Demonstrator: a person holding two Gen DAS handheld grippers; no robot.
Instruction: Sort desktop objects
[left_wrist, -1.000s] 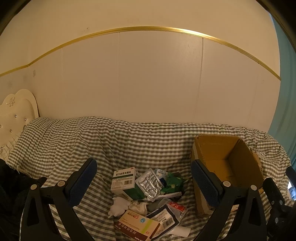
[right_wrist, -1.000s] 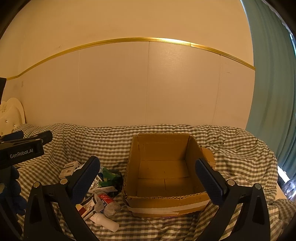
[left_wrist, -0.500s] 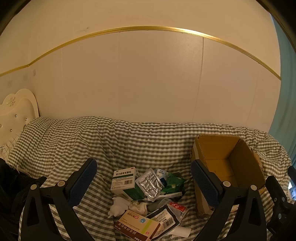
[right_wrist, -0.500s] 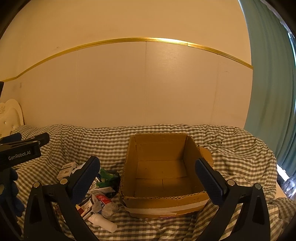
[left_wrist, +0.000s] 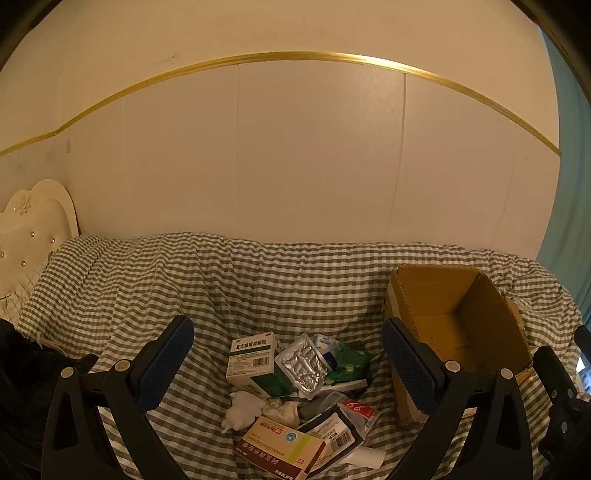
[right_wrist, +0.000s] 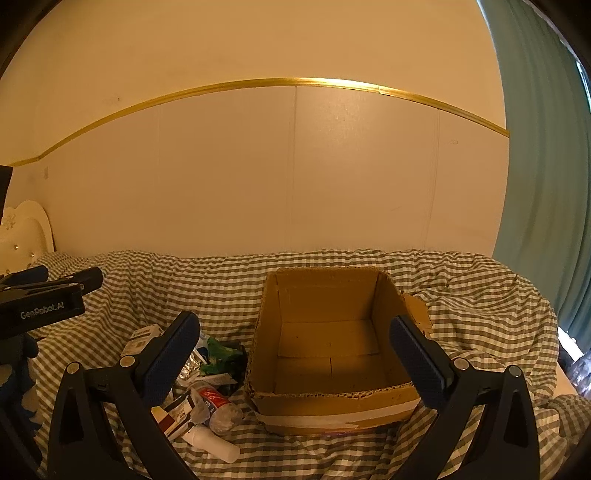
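- Left gripper (left_wrist: 286, 363): fingers spread wide, nothing between them. Hovers above the pile, apart from it.
- Right gripper (right_wrist: 295, 360): fingers spread wide, nothing held. Faces the box's open top.
- Pile (left_wrist: 299, 391) lies in a dip of the checked cloth (left_wrist: 184, 280), just left of the box (left_wrist: 458, 325).
- In the pile: a white-green carton (left_wrist: 253, 358) at the far left; a foil blister (left_wrist: 303, 365) leaning on it; a green wrapper (left_wrist: 349, 363) to the right of the blister.
- Nearer the camera: crumpled tissue (left_wrist: 245, 408), a flat carton (left_wrist: 282, 445) with a brown edge, a barcoded pouch (left_wrist: 332, 435).
- A white tube (right_wrist: 210, 441) lies at the near edge of the pile.
- Box: brown cardboard, open top, inside bare. White tape along its near wall in the right view.
- Left gripper's body shows at the left edge of the right view, marked "GenRobot.AI".
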